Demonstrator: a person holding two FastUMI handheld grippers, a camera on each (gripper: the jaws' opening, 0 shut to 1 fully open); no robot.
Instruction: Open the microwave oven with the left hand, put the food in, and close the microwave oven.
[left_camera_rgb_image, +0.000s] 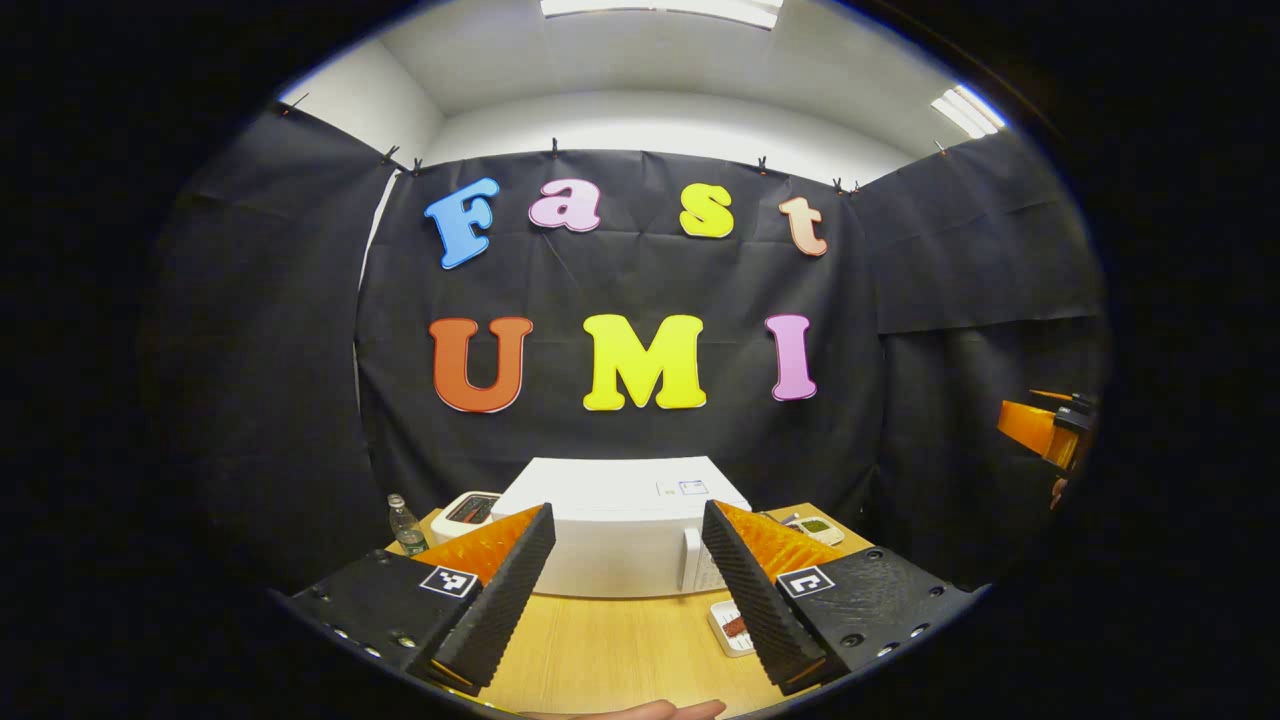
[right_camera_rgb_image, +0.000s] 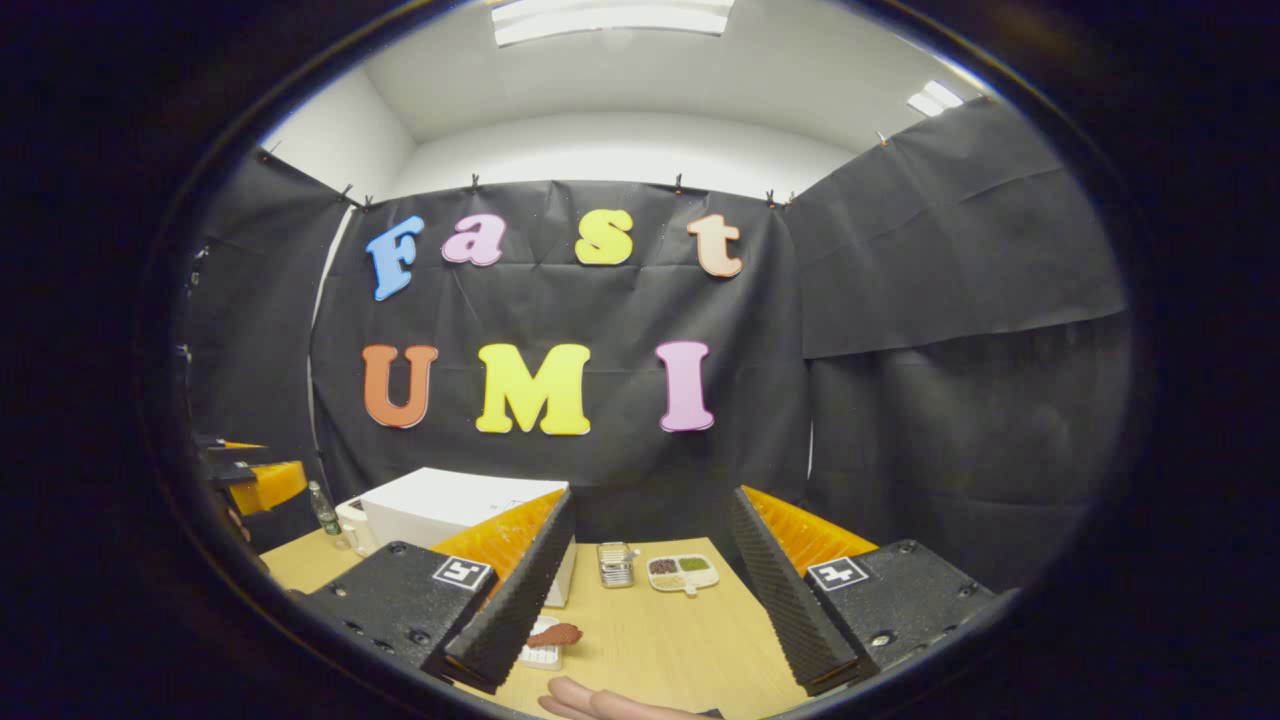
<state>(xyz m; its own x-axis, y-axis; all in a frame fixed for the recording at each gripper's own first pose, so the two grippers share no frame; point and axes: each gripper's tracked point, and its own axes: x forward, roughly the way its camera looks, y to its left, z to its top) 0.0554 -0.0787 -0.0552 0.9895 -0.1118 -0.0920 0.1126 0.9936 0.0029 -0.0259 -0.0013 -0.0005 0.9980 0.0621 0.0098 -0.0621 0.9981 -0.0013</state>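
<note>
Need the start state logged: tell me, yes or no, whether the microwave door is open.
No. In the left gripper view the microwave door sits flush and closed.

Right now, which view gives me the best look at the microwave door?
The left gripper view: the microwave sits head-on between the open fingers of the left gripper, its front shut. In the right gripper view the microwave lies off to the left, angled, its front mostly hidden behind a finger.

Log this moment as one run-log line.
phase: start | microwave: door closed | food tray: on table in front | left gripper: open, empty | right gripper: open, empty
</note>
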